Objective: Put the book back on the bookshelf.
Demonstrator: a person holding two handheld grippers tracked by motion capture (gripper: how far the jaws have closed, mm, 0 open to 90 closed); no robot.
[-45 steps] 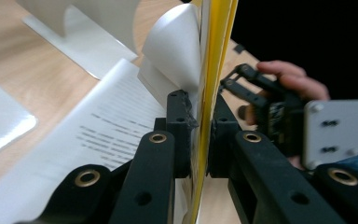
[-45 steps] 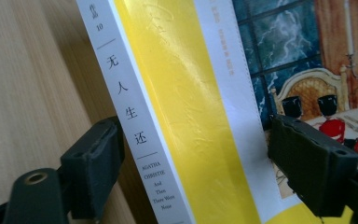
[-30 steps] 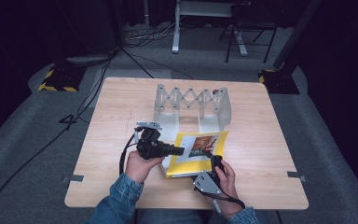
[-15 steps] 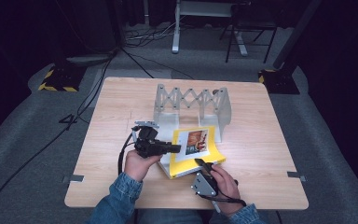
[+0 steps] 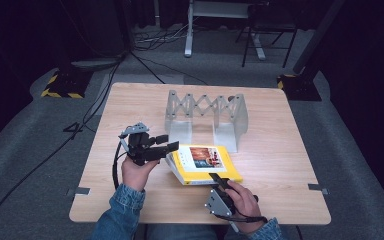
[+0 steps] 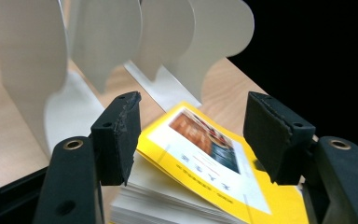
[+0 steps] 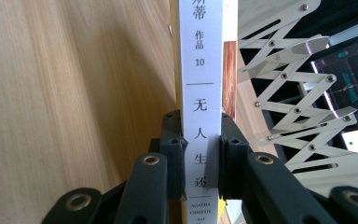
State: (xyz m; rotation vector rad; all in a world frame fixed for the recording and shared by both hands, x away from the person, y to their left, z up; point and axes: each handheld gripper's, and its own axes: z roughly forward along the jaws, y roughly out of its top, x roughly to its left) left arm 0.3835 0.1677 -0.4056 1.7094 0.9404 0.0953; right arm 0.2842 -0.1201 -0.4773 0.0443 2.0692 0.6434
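The right tongs [image 7: 200, 163] are clamped on the white spine of the yellow book [image 5: 202, 162], their jaws having just closed on it, one pad on each cover. The left tongs [image 6: 191, 135] have just spread their jaws and now stand open on either side of the book's far corner, with the pads clear of the cover and the page block. The book lies on the wooden counter [image 5: 280, 165], just in front of the grey folding book rack [image 5: 206, 117], with its left end lifted a little. The step in hand looks like a handover: the left tongs give up the book and the right tongs take it by the spine, ready to stand it up. The next move probably calls for the left tongs to back clear, then for the right hand to tip the book upright and steer it between two of the rack's dividers [image 6: 98, 42] without knocking them.
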